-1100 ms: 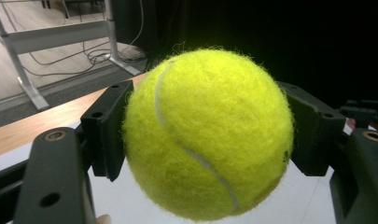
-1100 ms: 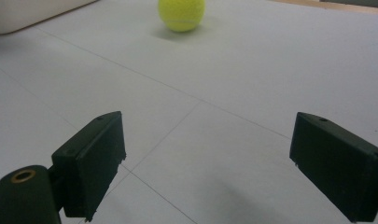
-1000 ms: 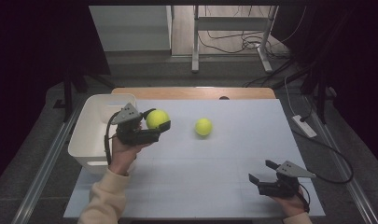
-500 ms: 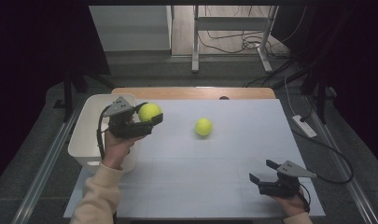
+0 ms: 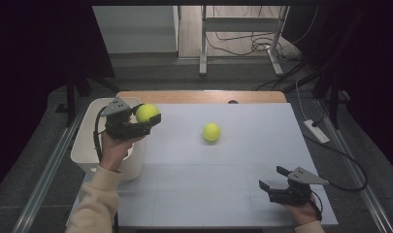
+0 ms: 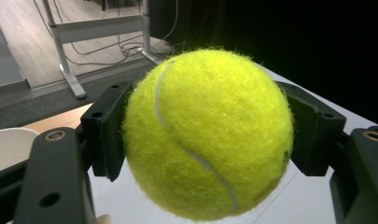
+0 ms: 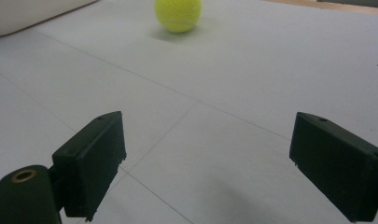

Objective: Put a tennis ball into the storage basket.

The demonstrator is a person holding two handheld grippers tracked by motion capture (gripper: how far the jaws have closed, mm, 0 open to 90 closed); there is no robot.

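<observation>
- Holding a yellow tennis ball (image 5: 147, 112), your left tool (image 5: 144, 121) has a black jaw pressed against each side of it, as the left gripper view makes plain (image 6: 207, 135).
- You have that ball lifted off the worktop (image 5: 223, 194), just beside the upper right corner of the white bin (image 5: 82, 154) at the worktop's left edge.
- Your left hand (image 5: 114, 148) grips the tool from below, over the bin's near rim.
- A second tennis ball (image 5: 211, 131) lies on the worktop near its middle, well apart from both tools; the right gripper view shows it ahead of the jaws (image 7: 178, 15).
- Your right tool (image 5: 274, 182) sits low at the worktop's near right corner, its jaws spread wide with nothing between them.
- The right tool points toward the left and slightly away from you.
</observation>
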